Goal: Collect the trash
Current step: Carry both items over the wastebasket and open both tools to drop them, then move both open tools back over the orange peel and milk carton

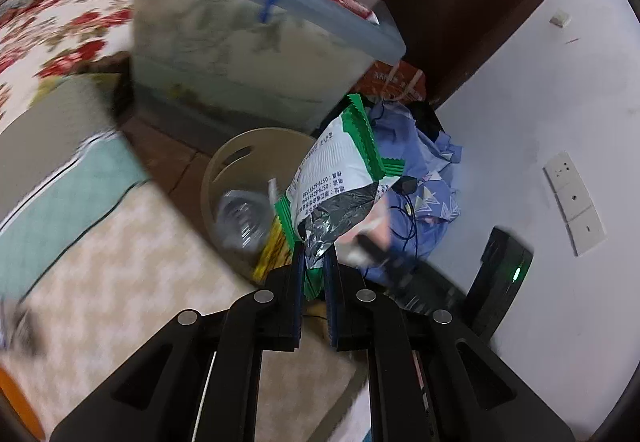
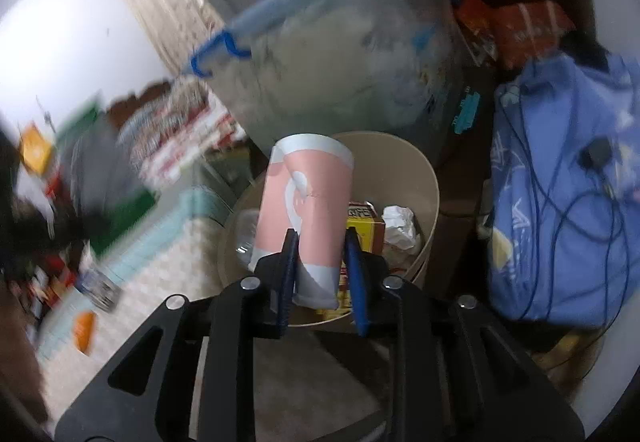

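Left gripper is clamped tight on the torn foil end of a green-and-white snack wrapper, which sticks up past the fingertips, seen against the rim of the beige waste bin. Right gripper has its blue pads squeezing the lower body of a pink paper cup, rim pointing away, directly above the same bin. Inside the bin: crumpled white paper, a yellow box and clear plastic. A lidded storage tub stands just behind; blue cloth with cables lies beside. By my reading this is the drop-off step, both hands loaded. Next up: centre each item over the opening, then let the jaws part, cup first, since it looks better lined up.
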Tool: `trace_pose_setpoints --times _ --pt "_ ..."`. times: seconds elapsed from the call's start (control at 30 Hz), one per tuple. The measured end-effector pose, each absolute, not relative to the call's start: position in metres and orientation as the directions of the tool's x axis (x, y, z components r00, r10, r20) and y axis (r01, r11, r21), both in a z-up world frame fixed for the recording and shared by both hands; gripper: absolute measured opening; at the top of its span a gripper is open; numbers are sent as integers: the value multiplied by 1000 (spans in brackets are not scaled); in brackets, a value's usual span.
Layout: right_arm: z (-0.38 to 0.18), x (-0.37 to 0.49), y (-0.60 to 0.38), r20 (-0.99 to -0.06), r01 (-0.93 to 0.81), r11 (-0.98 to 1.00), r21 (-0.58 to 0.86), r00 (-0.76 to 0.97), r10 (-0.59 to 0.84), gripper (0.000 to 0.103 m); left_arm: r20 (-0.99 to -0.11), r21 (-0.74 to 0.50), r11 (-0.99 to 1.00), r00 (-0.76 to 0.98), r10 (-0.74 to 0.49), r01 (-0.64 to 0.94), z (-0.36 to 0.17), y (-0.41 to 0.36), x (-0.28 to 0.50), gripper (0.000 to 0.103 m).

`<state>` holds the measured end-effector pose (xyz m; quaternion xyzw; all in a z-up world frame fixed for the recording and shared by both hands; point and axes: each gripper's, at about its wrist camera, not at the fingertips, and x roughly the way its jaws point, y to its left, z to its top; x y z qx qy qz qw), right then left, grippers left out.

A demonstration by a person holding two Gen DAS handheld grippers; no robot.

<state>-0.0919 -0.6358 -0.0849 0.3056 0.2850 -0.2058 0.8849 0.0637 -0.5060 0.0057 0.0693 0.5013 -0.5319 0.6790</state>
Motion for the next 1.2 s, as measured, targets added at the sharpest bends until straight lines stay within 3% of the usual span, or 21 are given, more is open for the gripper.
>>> trace_pose_setpoints --times 0.07,0.13,0.17,0.2,0.23,0.3,0.47,0.63,0.83,0.97,1.1,1.2 --pt "-92 -83 -644 -631 477 741 473 771 -94 33 -770 -420 426 -67 -635 801 1 -532 64 8" --pt "-91 -79 -642 -656 479 779 404 745 -118 44 -787 -401 435 -61 -613 806 -6 -558 66 9" --pt "-90 -80 -641 -653 483 784 390 746 -134 53 -793 -397 439 -62 -606 806 -10 -570 68 9" --pt "-88 -84 -642 -640 482 786 387 754 -147 72 -800 -393 445 -60 -597 804 -14 -579 70 10" --pt "-85 -92 -642 -611 483 780 399 774 -167 78 -807 -383 458 -49 -588 802 -18 -587 73 14" --pt "-83 -97 -641 -600 493 771 403 778 -184 78 -821 -364 473 -37 -569 803 -25 -600 74 34" --pt "-80 -116 -639 -550 489 733 472 814 -189 77 -834 -338 477 -23 -552 811 -33 -604 71 43" --pt "-76 -121 -634 -536 490 713 502 823 -188 74 -813 -353 468 -18 -583 810 -20 -566 69 43" --pt "-61 -116 -610 -500 430 733 528 854 -141 68 -756 -390 481 25 -654 785 6 -467 66 43" --pt "-54 -94 -583 -501 364 772 522 862 -68 67 -739 -349 532 122 -662 771 15 -383 64 54" --pt "-50 -61 -546 -515 280 812 513 857 30 67 -744 -255 674 304 -595 694 17 -290 78 64" --pt "-48 -30 -509 -539 205 848 489 835 110 69 -779 -232 791 379 -500 567 4 -230 100 64"
